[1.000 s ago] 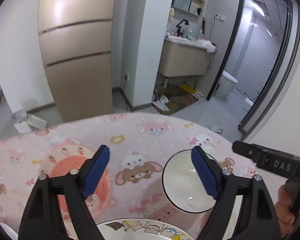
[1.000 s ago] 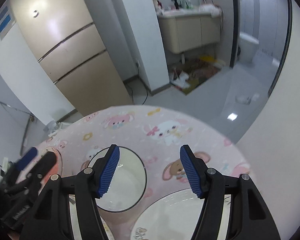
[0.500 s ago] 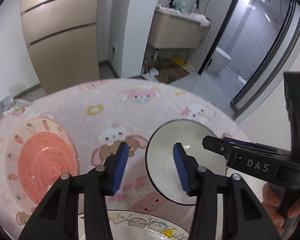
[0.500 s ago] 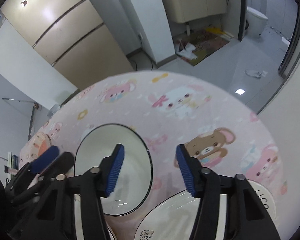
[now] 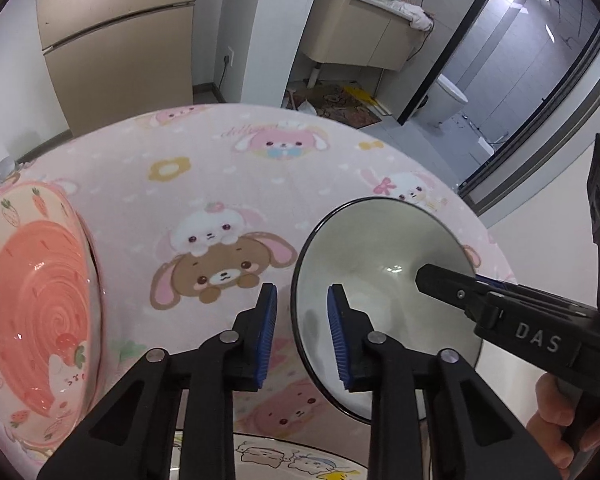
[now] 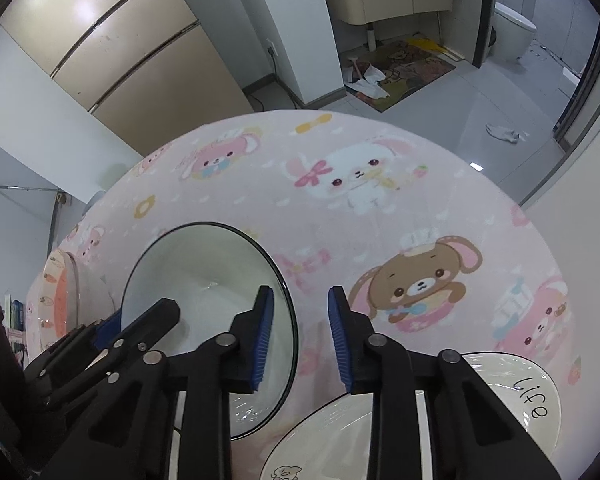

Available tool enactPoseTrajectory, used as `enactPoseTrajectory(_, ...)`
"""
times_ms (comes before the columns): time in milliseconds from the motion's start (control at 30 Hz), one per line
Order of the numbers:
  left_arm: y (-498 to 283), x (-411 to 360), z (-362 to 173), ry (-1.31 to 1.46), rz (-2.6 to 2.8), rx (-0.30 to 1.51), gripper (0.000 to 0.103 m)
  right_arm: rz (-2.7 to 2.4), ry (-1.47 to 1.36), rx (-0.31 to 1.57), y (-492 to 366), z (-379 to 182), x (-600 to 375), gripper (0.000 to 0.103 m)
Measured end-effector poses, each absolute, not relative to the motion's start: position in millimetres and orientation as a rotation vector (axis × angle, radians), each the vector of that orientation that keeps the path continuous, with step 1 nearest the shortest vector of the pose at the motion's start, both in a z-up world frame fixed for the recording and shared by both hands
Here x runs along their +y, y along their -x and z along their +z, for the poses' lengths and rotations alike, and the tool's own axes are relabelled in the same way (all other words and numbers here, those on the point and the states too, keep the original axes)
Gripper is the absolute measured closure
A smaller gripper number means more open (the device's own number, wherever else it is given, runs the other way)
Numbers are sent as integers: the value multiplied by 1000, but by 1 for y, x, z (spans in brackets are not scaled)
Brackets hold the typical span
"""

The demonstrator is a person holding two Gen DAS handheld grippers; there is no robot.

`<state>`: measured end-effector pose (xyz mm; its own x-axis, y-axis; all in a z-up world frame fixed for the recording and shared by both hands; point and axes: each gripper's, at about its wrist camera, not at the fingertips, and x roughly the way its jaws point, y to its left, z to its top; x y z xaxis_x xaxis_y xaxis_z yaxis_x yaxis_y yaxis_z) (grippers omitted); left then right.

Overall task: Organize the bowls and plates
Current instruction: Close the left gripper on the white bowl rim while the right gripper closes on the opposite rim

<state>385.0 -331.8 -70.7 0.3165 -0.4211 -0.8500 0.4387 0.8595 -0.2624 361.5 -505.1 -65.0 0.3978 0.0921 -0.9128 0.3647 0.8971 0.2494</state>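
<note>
Nearest, left hand-held gripper [image 5: 302, 332]: blue pads partly apart, straddling the left rim of the white black-rimmed ceramic bowl [image 5: 384, 276], not clamped. Right hand-held gripper [image 6: 300, 334]: pads partly apart, straddling the same bowl's right rim, left pad inside, right pad outside over the cloth. White cartoon-print plate [image 5: 296, 460] sits at the counter's near edge, white "life" plate [image 6: 516, 396] toward the near right. Bowl mid-counter on pink bunny-and-bear tablecloth [image 5: 228, 184]. Orange swirl-pattern bowl [image 5: 36, 312] by the left edge.
</note>
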Motion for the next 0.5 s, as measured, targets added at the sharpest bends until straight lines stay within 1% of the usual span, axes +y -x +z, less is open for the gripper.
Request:
enactPoseTrajectory(33,-386,-332,-72,-12,-565,1124,80,-169,-457,1166,-362,-68,-505,74)
enactPoseTrajectory(67,-387,-331,-74,2,-572,1138,81,-161,-464,1173,-363,-70,-505,79)
enactPoseTrajectory(100,-387,-330,-76,28,-589,1155,85,-151,-475,1181,-363,-72,-506,87)
enactPoseTrajectory(200,-389,-328,-80,66,-585,1195,90,-124,-516,1192,-363,-79,-506,88)
enactPoseTrajectory(500,-390,-316,-81,151,-606,1223,90,-78,-588,1187,-363,-88,-510,88)
